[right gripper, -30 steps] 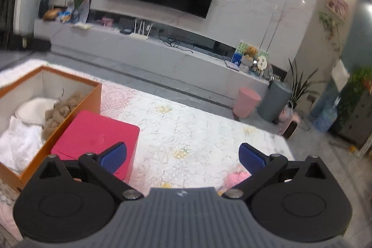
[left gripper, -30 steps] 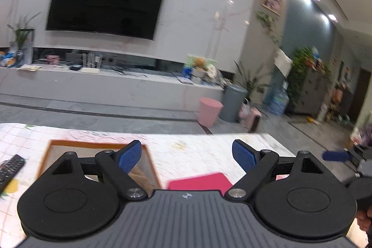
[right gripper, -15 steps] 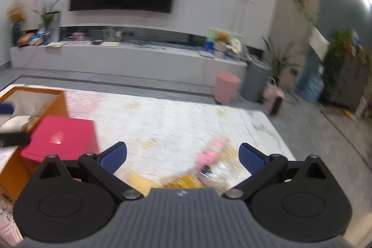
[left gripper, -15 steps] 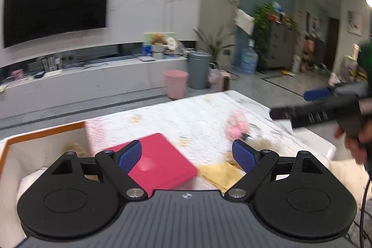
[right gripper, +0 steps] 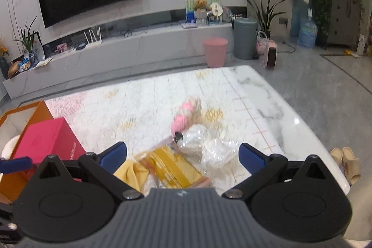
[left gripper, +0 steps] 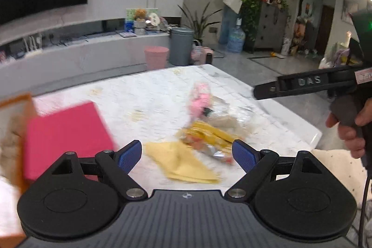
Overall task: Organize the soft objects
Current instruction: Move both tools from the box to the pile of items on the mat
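Near the middle of the desk (right gripper: pixel 255 94) lies the small heap we mean to sort: a pink knitted toy (right gripper: pixel 184 114) at the far side, a crinkled clear plastic bag (right gripper: pixel 209 145) just beside it, a yellow packet (right gripper: pixel 174 166) and a folded yellow cloth (left gripper: pixel 183 163) nearest us. Both the left tongs (left gripper: pixel 187 155) and the right tongs (right gripper: pixel 182 156) stand wide open above the heap, holding nothing. We judge all of it light and limp; the cloth will sag, so we would pinch it at a folded edge, the toy around its plump middle, while the bag looks slippery and noisy. Left of the heap sit a pink box (right gripper: pixel 44 141) and an orange bin (right gripper: pixel 28 108), the likely home
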`<state>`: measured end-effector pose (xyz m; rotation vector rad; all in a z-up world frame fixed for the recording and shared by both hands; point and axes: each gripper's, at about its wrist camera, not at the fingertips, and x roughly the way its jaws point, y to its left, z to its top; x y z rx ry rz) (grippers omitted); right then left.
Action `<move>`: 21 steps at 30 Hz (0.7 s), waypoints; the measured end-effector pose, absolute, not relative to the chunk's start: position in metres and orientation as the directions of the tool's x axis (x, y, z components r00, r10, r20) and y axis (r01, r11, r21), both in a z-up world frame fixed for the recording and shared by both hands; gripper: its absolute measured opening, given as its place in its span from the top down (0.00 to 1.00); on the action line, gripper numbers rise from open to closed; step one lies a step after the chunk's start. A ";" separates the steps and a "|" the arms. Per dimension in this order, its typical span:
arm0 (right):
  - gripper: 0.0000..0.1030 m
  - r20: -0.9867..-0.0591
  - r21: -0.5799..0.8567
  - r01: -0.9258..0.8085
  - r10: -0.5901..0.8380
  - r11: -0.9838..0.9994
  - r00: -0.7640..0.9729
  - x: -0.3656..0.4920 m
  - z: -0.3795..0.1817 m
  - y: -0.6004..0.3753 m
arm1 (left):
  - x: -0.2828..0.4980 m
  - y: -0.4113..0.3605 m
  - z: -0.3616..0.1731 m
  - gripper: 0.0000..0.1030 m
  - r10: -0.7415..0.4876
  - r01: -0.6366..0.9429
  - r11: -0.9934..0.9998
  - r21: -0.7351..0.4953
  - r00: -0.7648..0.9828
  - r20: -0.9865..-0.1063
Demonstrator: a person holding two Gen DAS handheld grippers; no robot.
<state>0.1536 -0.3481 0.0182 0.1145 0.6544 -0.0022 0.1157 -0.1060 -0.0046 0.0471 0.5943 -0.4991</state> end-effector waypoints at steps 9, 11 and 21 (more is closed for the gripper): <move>0.03 -0.640 0.091 -0.092 0.129 0.992 0.758 0.205 -0.031 -0.344 | 0.137 -0.163 -0.070 0.02 -0.377 0.467 0.884 0.033 0.752 -0.540; 0.03 -0.663 0.058 -0.128 0.134 0.990 0.736 0.218 -0.042 -0.339 | 0.145 -0.169 -0.081 0.02 -0.344 0.440 0.897 0.042 0.755 -0.558; 0.06 -0.777 0.035 -0.102 0.091 0.994 0.623 0.256 -0.090 -0.322 | 0.170 -0.171 -0.103 0.02 -0.249 0.325 0.945 0.020 0.763 -0.596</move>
